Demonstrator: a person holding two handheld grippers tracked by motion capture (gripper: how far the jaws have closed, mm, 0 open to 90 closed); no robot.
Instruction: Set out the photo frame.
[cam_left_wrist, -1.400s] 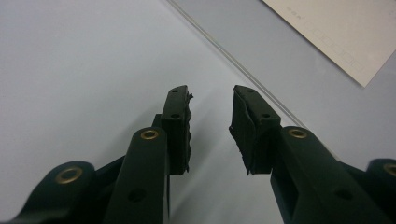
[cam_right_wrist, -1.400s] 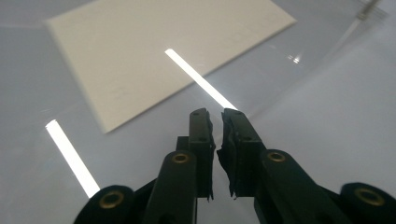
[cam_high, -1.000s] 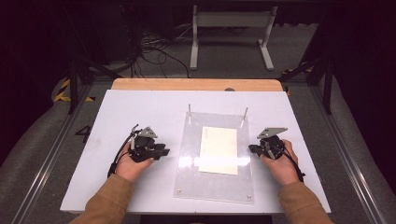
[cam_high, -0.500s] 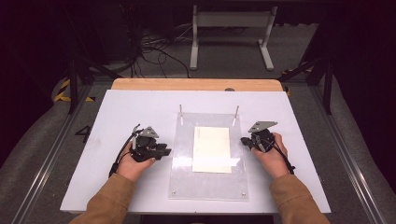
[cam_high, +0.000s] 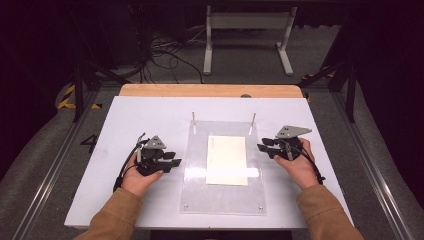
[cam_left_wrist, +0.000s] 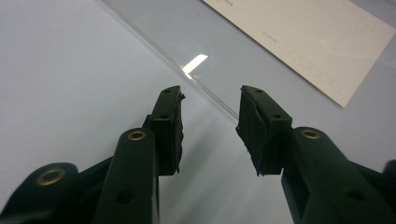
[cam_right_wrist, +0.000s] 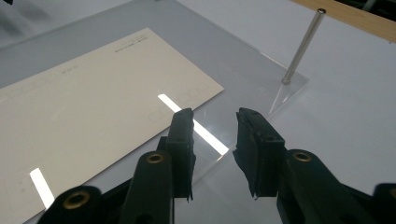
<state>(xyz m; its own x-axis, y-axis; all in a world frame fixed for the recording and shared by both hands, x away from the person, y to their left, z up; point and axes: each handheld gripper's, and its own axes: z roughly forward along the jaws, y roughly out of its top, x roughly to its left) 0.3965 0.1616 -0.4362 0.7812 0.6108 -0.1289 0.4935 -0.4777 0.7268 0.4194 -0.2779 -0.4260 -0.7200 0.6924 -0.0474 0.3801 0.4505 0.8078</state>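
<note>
Fingers of the right gripper (cam_right_wrist: 212, 140) are parting just over the edge of the clear acrylic plate (cam_high: 195, 180), gripping nothing; the left gripper (cam_left_wrist: 210, 126) is opening too, empty, beside the plate's opposite edge. Seemingly released, the glossy plate is lying mid-table (cam_high: 150, 115), covering a cream rectangular card (cam_high: 227, 160).

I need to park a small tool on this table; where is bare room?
Free: the white table left of the clear plate, beyond the left gripper, and its far strip behind the posts. Crowded: plate with the envelope, right gripper beside it.
</note>
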